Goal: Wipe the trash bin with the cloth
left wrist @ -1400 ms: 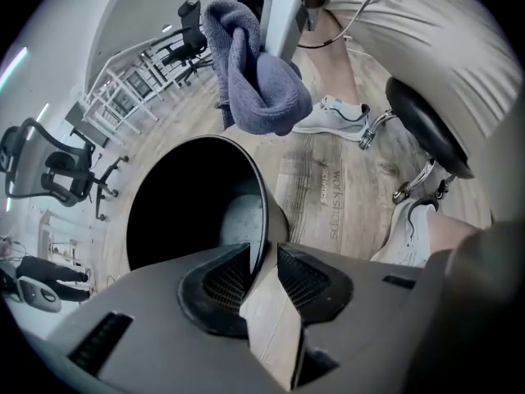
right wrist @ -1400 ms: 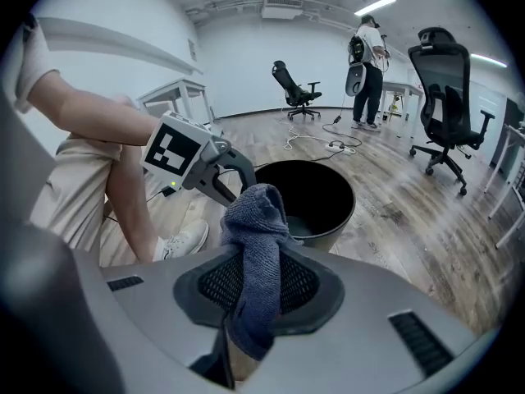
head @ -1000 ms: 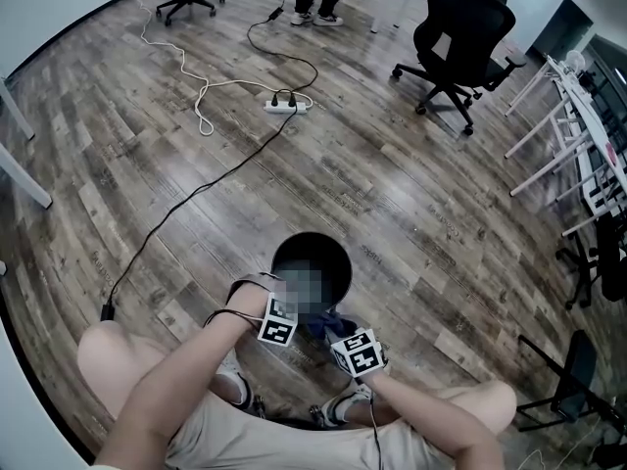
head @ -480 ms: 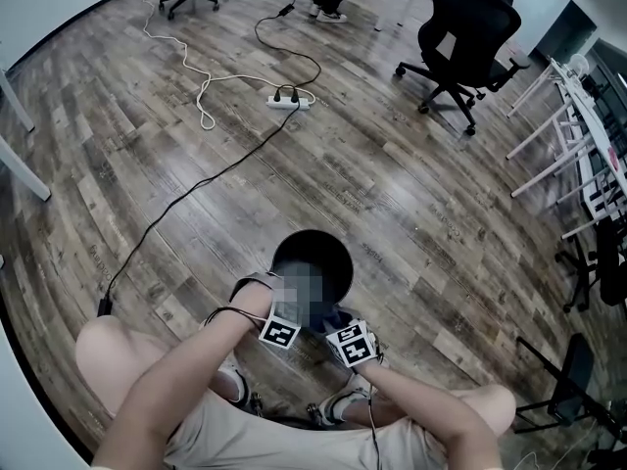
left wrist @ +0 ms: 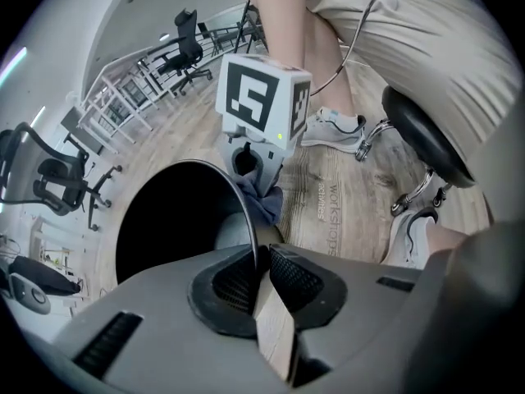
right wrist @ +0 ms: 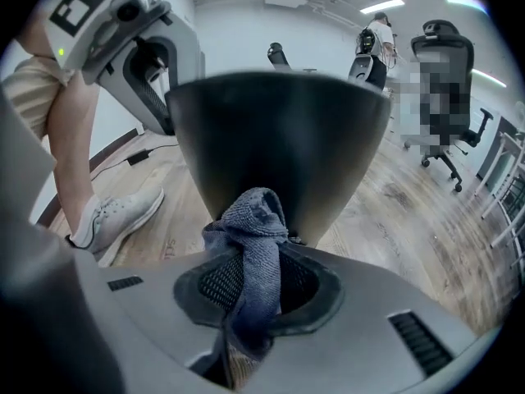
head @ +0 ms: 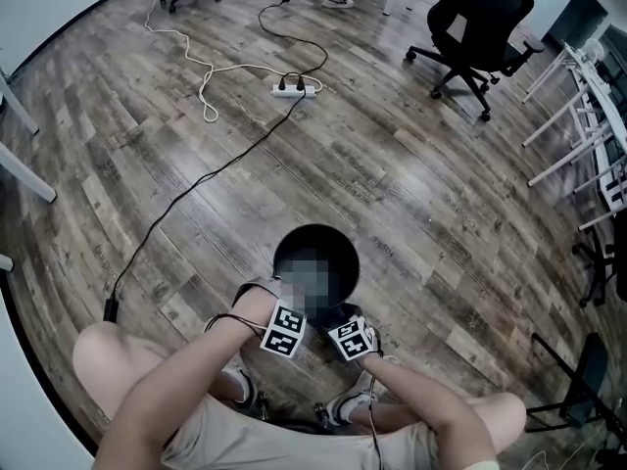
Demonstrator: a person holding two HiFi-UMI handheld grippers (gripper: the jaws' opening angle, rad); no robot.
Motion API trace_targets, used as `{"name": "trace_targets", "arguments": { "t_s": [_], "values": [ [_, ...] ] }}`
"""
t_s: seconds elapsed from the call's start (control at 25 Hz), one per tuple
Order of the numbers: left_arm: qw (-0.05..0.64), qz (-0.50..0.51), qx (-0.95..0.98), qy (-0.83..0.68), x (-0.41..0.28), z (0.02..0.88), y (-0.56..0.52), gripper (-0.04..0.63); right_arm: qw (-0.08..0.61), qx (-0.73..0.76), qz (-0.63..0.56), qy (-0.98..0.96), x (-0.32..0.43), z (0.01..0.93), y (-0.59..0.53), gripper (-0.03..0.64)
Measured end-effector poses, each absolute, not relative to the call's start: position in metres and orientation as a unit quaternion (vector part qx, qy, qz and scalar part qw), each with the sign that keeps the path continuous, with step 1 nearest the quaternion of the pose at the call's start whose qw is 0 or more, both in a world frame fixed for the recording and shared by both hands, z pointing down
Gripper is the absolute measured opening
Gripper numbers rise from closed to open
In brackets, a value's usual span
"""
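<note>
Head view: the trash bin (head: 294,253) stands upright on the floor, just ahead of both your grippers.

Left gripper view: your left gripper (left wrist: 261,257) has just been closing and now pinches the bin's near rim.

Right gripper view: your right gripper (right wrist: 250,281) clamps the cloth (right wrist: 250,236), with the bin's outer wall directly ahead and close.

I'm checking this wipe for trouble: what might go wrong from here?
The left gripper has just been closing its fingers on the bin's thin rim; that narrow hold may slip and the bin tip.
The cloth is bunched in the right gripper; it may wipe only a narrow strip or pull loose.
</note>
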State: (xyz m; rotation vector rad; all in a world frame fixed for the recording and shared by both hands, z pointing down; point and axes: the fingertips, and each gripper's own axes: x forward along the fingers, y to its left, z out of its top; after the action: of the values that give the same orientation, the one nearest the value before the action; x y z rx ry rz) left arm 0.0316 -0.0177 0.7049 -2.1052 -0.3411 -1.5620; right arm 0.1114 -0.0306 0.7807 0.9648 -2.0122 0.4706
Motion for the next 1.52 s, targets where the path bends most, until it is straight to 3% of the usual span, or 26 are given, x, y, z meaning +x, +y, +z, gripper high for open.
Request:
{"name": "trace_targets", "arguments": {
  "t_s": [0.36,0.6,0.84,0.92,1.12,1.24,1.32,1.36,1.52],
  "values": [
    [0.232,-0.572,-0.778,-0.116,0.042,0.704,-0.016,0.048,0.458,0.372,0.178,-0.787,0.128,0.864,-0.040,0.083],
    [0.204,-0.573,-0.788,-0.092,0.052,0.702,-0.018,0.046,0.439,0.380,0.205,-0.788,0.135,0.886,-0.046,0.083],
    [0.188,-0.566,-0.799,-0.079,0.050,0.698,-0.015,0.049,0.452,0.340,0.228,-0.793,0.129,0.835,-0.013,0.082],
    [0.186,-0.556,-0.806,-0.083,0.052,0.694,-0.013,0.126,0.453,0.315,0.245,-0.797,0.133,0.804,0.015,0.083],
    [0.181,-0.580,-0.789,-0.088,0.030,0.700,-0.020,0.166,0.430,0.327,0.242,-0.806,0.150,0.711,0.039,0.083],
    [0.203,-0.586,-0.780,-0.084,0.021,0.705,-0.028,0.166,0.386,0.373,0.247,-0.807,0.150,0.665,0.023,0.082],
    [0.216,-0.586,-0.777,-0.081,0.021,0.705,-0.031,0.131,0.368,0.381,0.235,-0.815,0.141,0.644,0.013,0.083],
    [0.215,-0.588,-0.776,-0.082,0.022,0.704,-0.031,0.094,0.365,0.381,0.223,-0.820,0.136,0.637,0.009,0.083],
    [0.206,-0.590,-0.775,-0.092,0.027,0.704,-0.026,0.081,0.371,0.376,0.174,-0.831,0.123,0.634,-0.002,0.083]
  ]
}}
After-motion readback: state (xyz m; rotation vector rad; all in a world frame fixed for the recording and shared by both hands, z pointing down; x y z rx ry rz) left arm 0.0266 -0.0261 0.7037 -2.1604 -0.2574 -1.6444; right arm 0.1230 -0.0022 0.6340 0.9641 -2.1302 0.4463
